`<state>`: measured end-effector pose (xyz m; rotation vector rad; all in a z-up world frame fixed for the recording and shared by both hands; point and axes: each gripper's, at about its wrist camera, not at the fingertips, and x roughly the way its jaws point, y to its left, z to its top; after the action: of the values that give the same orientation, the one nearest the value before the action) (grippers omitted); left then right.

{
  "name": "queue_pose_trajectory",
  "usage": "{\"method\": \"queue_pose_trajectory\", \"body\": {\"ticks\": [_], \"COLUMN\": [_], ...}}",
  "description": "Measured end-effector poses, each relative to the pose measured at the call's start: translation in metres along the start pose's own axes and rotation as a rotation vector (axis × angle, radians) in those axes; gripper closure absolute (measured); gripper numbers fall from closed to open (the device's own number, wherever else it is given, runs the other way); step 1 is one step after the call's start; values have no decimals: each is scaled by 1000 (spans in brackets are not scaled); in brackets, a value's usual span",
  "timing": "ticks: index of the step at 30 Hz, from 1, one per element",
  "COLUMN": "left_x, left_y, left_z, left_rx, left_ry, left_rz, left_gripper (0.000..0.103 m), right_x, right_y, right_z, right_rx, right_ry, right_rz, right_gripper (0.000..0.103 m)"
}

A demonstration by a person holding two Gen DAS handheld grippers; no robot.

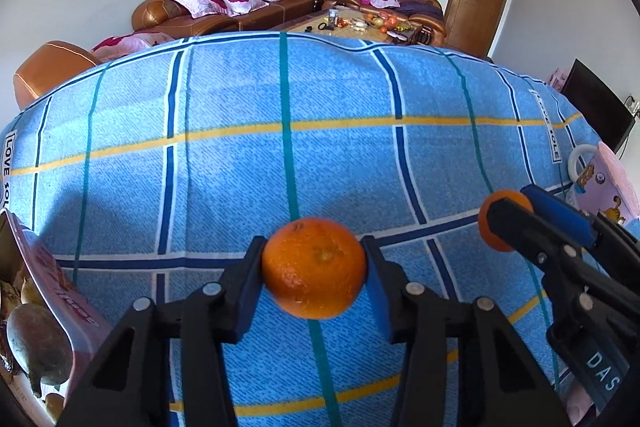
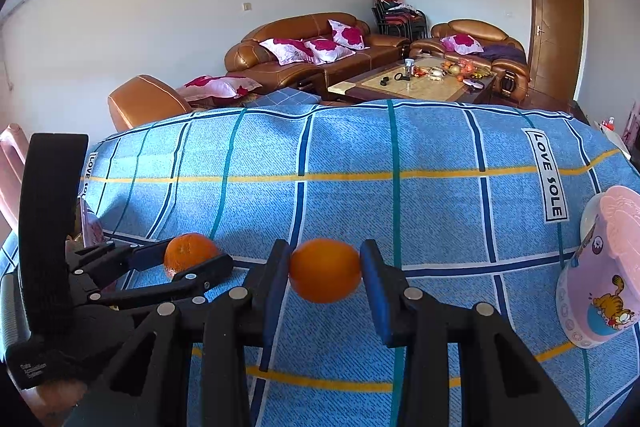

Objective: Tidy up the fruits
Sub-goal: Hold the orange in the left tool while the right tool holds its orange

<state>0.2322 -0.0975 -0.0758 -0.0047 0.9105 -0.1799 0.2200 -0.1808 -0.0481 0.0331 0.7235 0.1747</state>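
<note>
My left gripper [image 1: 314, 279] is shut on an orange [image 1: 314, 269] and holds it above the blue checked cloth [image 1: 280, 155]. It also shows in the right wrist view [image 2: 188, 261], at the left, with its orange [image 2: 188, 253]. My right gripper [image 2: 325, 273] is shut on a second orange [image 2: 325, 270], also above the cloth [image 2: 400, 211]. It shows in the left wrist view [image 1: 504, 223] at the right with its orange [image 1: 490, 223]. Both grippers are side by side, a little apart.
A pink box [image 1: 52, 291] with several fruits, a pear [image 1: 38, 347] among them, stands at the left. A pink cartoon container [image 2: 600, 275] stands at the right, also seen in the left wrist view [image 1: 608, 187]. Sofas [image 2: 304, 55] and a coffee table [image 2: 420, 83] lie beyond.
</note>
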Motion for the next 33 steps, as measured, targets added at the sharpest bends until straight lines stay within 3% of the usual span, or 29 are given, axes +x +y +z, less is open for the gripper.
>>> {"method": "queue_pose_trajectory", "body": {"ticks": [7, 18, 33], "left_x": [-8, -17, -35], "left_y": [8, 18, 18], "left_z": [-5, -8, -12], "left_rx": [-21, -53, -25], "left_ry": [-36, -79, -163], "left_rz": [-1, 4, 41], "left_gripper": [56, 56, 56], "right_x": [10, 0, -14], "right_y": [3, -2, 18], "right_z": [-6, -6, -5], "right_rx": [-9, 28, -59], "right_ry": [20, -31, -108], "right_rz": [-2, 46, -10], "right_gripper": [64, 64, 64]}}
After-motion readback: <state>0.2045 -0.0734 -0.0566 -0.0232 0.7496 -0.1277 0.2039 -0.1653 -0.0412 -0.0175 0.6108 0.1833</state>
